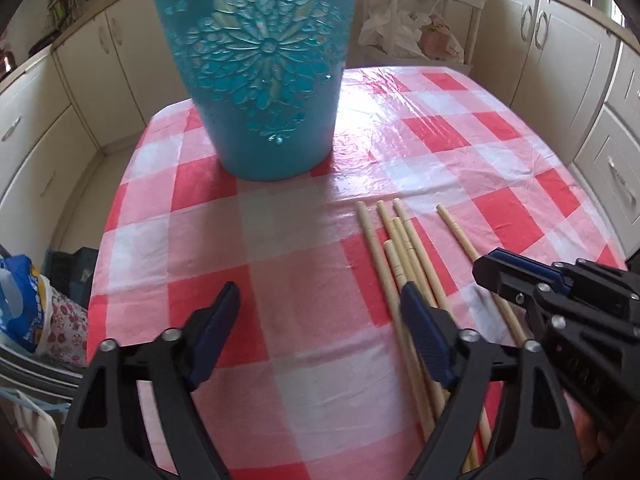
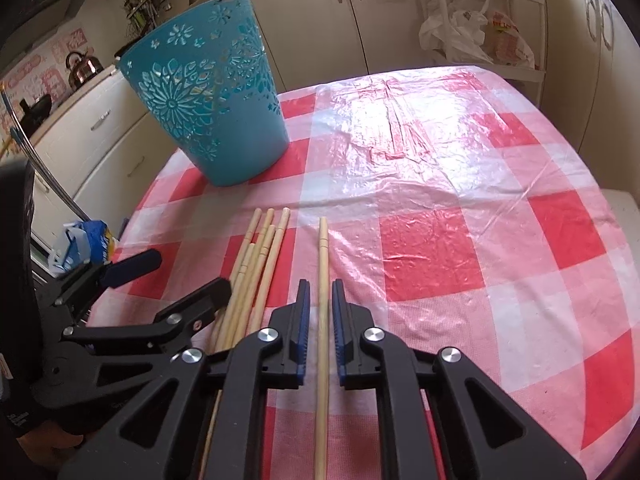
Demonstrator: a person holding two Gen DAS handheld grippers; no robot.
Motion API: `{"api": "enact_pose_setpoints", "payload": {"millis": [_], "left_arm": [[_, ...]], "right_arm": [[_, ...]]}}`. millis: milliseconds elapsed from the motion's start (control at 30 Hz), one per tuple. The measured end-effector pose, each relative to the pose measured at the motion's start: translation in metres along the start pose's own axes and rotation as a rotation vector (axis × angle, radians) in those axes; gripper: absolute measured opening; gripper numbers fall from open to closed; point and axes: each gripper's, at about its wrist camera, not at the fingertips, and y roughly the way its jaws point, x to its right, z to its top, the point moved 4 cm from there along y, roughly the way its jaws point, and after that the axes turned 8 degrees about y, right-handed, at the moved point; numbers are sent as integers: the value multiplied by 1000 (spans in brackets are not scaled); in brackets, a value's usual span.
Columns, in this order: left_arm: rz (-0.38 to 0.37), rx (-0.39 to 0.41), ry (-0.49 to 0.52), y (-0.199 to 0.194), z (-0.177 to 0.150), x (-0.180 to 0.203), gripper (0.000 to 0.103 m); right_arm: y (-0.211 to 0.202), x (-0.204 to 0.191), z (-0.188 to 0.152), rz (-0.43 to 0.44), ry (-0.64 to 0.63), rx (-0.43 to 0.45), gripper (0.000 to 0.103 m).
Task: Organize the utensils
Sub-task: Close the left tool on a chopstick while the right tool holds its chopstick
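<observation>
Your left claw [image 1: 320, 300] gapes wide, empty, above the bench [image 2: 440, 264] beside the bundled chopsticks [image 2: 256, 256]. Your right claw [image 2: 320, 292] brackets one lone chopstick [image 2: 323, 264] — pads narrowly clear. Blue basket [image 2: 208, 92] stands far-left; the right side lies open.

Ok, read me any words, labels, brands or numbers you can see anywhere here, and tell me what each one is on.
No text here can be read.
Plastic bag on the shelf: red print, too blurred.
Blue bag beside the table: yellow pattern, no clear letters.
Left gripper body: faint small print, too small.
Blue basket and chopsticks: none.
</observation>
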Motion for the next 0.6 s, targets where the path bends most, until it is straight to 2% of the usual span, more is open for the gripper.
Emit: {"api": "enact_pose_setpoints", "payload": {"millis": [67,133,300,367,400,433,533,600], "left_arm": [[-16,3,6,0,0,1,62],[-23,1,23,-2,0,2,49],[-46,-27,44,0,5,1,48],[-64,-30,60,1,9,3,36],[-78,-32,77,2,11,6,18],[-98,-39,89,2,13,8,8],[-138,-49,94,0,13,8,5],[-147,-13,77,-10,8,3,5]], "right_arm": [[-1,-3,-2,-26,-35,4,12],[-1,-4,-3,-43,-63,3,12],[4,-9,1,-69,-106,-10,12],[5,-11,0,-85,-127,-7,9],[4,-11,-1,-78,-125,-8,7],[4,-9,-1,-54,-105,-13,6],[2,2,-1,16,-24,-25,6],[1,12,0,78,55,-31,6]]}}
